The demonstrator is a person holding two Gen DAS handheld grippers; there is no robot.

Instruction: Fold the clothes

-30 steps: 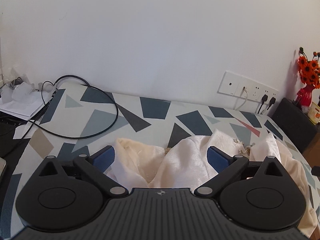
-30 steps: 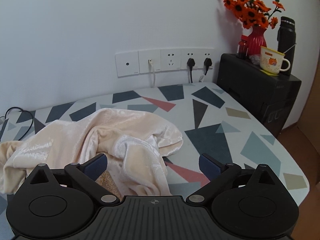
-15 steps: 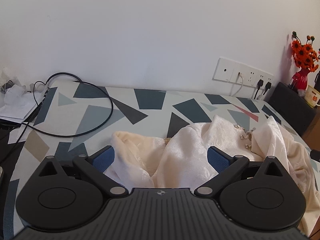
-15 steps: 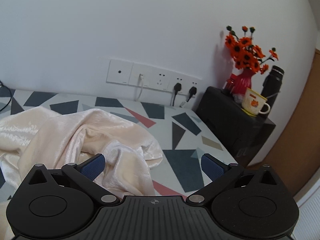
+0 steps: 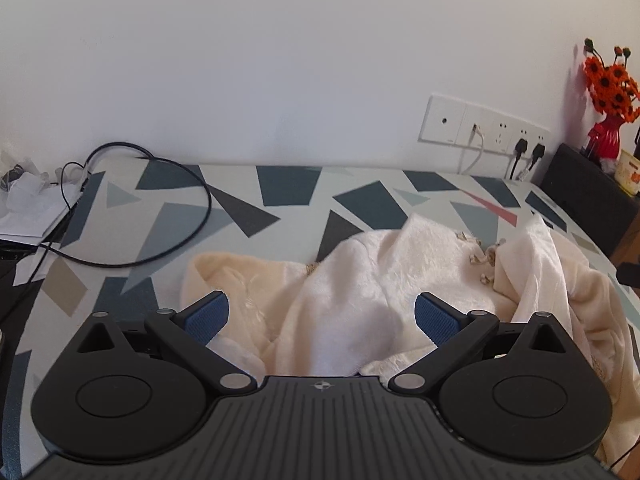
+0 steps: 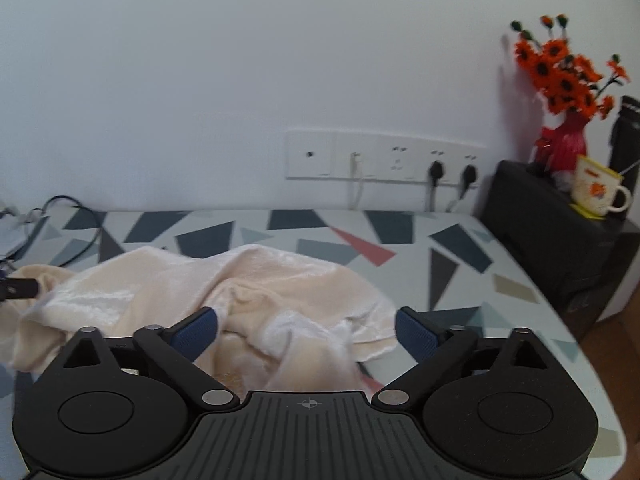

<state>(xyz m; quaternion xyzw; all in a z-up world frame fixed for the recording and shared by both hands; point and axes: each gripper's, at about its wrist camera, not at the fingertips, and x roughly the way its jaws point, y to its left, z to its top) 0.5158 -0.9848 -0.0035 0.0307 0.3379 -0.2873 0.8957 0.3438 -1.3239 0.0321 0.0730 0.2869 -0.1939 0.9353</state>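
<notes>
The cream garment [image 5: 372,292] lies crumpled on the patterned table [image 5: 288,196], filling the lower centre and lower right of the left wrist view and the lower left and centre of the right wrist view [image 6: 240,280]. No layer is squared or stacked; judged from this, folding has not begun and the step in hand is approach and selection of grasp points.

The left gripper [image 5: 321,318] is spread wide, grasping nothing, with cloth visible between its blue pads [image 5: 206,316]. The right gripper [image 6: 306,330] is likewise released and empty above the heap.

Next move, as a judgement: locate an edge, hem or shoulder with each gripper, close on a single layer, then lift and spread the garment flat.

Limits of view: the garment's type and outline cannot be determined. Small metallic trims [image 5: 486,258] sit near a fold at centre right; their nature is unclear. The near edge of the cloth is hidden behind both gripper bodies. A black cable [image 5: 176,216] loops at left, apart from the garment.
</notes>
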